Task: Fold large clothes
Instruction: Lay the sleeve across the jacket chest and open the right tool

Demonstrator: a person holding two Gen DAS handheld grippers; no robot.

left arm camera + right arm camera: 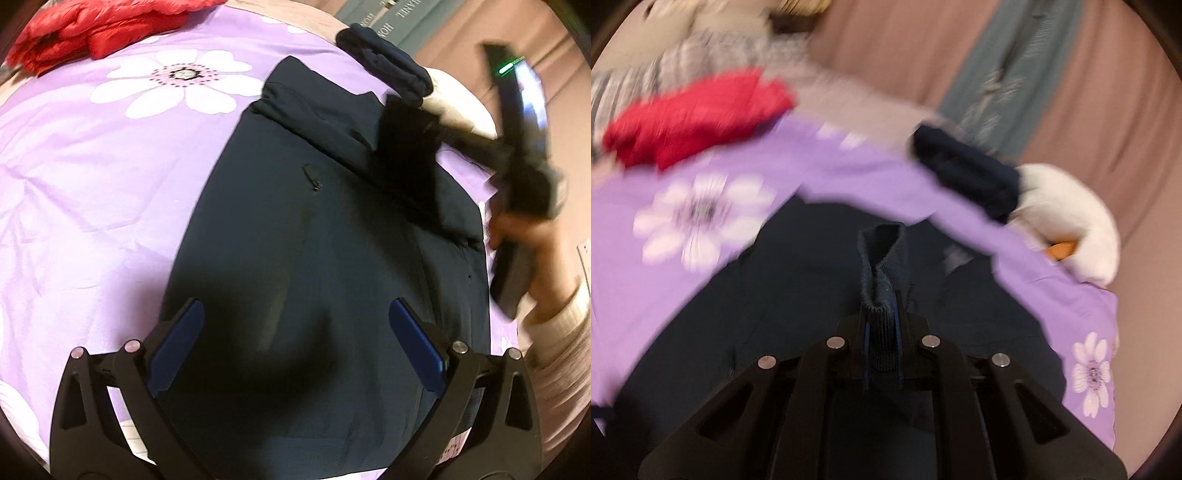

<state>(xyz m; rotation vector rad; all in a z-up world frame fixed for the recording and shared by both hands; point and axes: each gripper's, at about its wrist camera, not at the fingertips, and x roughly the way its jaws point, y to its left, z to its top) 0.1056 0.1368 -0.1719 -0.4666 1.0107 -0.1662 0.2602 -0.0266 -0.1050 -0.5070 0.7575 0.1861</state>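
Bed: purple flowered sheet (pixel 92 192), dark jacket (pixel 314 277) spread flat | left gripper (pixel 295 343) gaping above it | right gripper (pixel 882 354) pinching ribbed cuff (pixel 881 266) | pink curtain (pixel 1089 92) behind

I see open purple bedspread (pixel 92 192) left of the dark jacket (pixel 314 258). A red garment (pixel 85 29) blocks the far left corner; folded navy clothing (pixel 391 70) and a white plush (pixel 1067 221) crowd the far right edge.
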